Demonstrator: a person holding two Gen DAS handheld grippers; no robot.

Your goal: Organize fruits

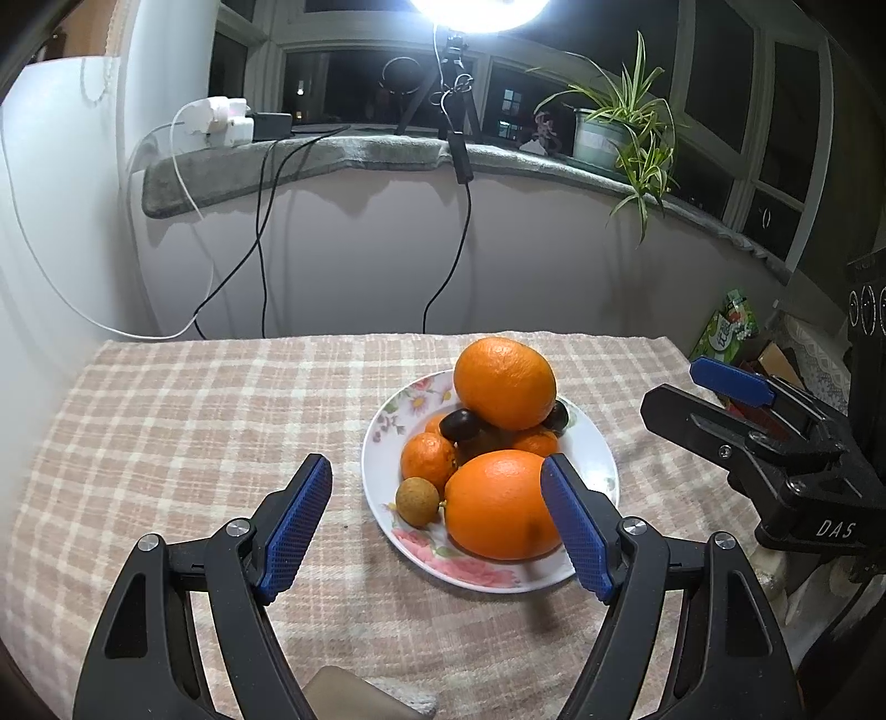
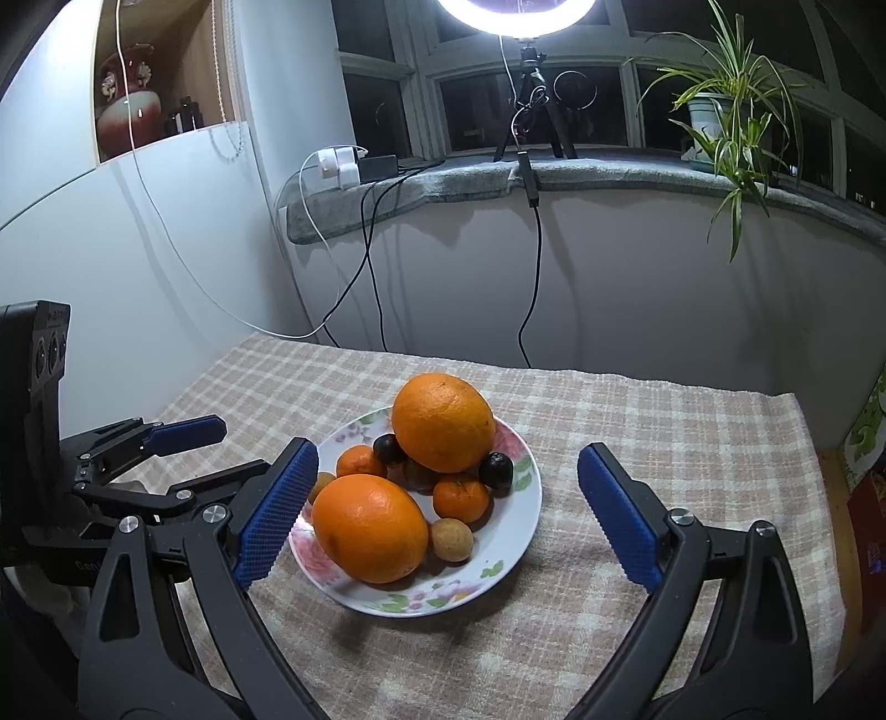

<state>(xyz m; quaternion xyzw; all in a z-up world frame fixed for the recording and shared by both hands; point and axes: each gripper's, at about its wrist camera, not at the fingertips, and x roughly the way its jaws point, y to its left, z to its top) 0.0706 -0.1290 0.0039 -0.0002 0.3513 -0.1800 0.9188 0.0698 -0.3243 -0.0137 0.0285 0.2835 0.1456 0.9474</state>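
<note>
Resting heaped on the white floral china plate (image 2: 520, 531) at the middle of the checked-cloth surface (image 2: 692, 443), the oranges, small mandarins, dark plums and brown longan (image 2: 452, 541) look gathered, so the left gripper (image 1: 437, 523) and right gripper (image 2: 443, 507) hang before it, fingers spread wide and empty.

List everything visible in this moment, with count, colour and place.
plate: 1, white floral, on the tablecloth
oranges: 2, orange, one at plate front, one stacked on top
mandarins: at least 3, orange, mid-plate
dark fruits: at least 2, dark, under top orange
longans: at least 2, tan, plate edge
tablecloth: 1, beige check
plant: 1, green, sill
ring light: 1, white, sill
left gripper: blue pads, open
right gripper: blue pads, open
</note>
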